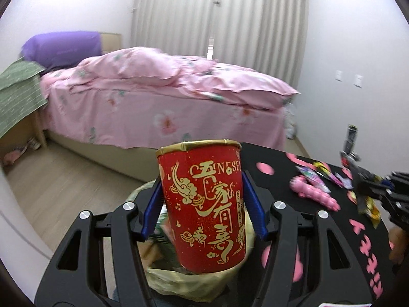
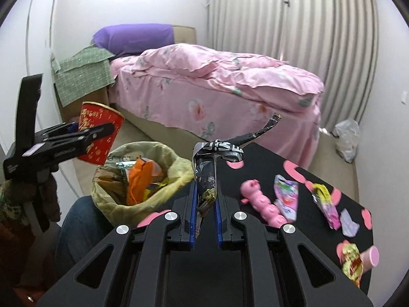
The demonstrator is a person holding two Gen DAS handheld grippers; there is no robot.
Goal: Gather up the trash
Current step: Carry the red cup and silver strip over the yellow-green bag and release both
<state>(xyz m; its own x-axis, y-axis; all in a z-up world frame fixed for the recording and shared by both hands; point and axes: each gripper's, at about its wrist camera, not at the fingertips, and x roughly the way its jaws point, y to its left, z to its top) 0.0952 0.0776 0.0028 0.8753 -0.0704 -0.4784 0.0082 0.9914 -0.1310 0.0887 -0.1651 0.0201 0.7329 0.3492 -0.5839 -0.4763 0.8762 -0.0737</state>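
Two grippers are at work, each clamped on a piece of trash. The left gripper (image 1: pixel 202 204) holds a red paper cup (image 1: pixel 204 204) with gold lettering, its blue pads (image 1: pixel 251 202) pressed against the cup's two sides. The cup stands roughly upright in the grip, rim up, and hangs above the open mouth of a yellow trash bag (image 1: pixel 189 284). From the right wrist view, the same left gripper (image 2: pixel 84 133) and red paper cup (image 2: pixel 99 133) sit up and to the left of the yellow trash bag (image 2: pixel 163 179), the cup tilted there.

The right gripper (image 2: pixel 205 212) is closed tight on a crumpled black wrapper (image 2: pixel 207 176), whose twisted tail sticks up and off to the right. This wrapper is held just right of the bag, over the near edge of the black table (image 2: pixel 258 158) with pink patterns.

Inside the bag lie an orange wrapper (image 2: pixel 138 179) and other packaging that is hard to make out.

On the table to the right rest a pink toy pig (image 2: pixel 263 202), a pale colourful packet (image 2: pixel 287 194) touching it, a yellow-and-pink wrapper (image 2: pixel 326 202), a small lilac scrap (image 2: pixel 349 222) and a red-and-gold wrapper (image 2: pixel 354 261).

Beyond the table stands a bed (image 2: pixel 204 87) with pink floral bedding and a purple pillow (image 2: pixel 133 35), and a white plastic bag (image 2: pixel 347 138) lies on the floor by the curtain.
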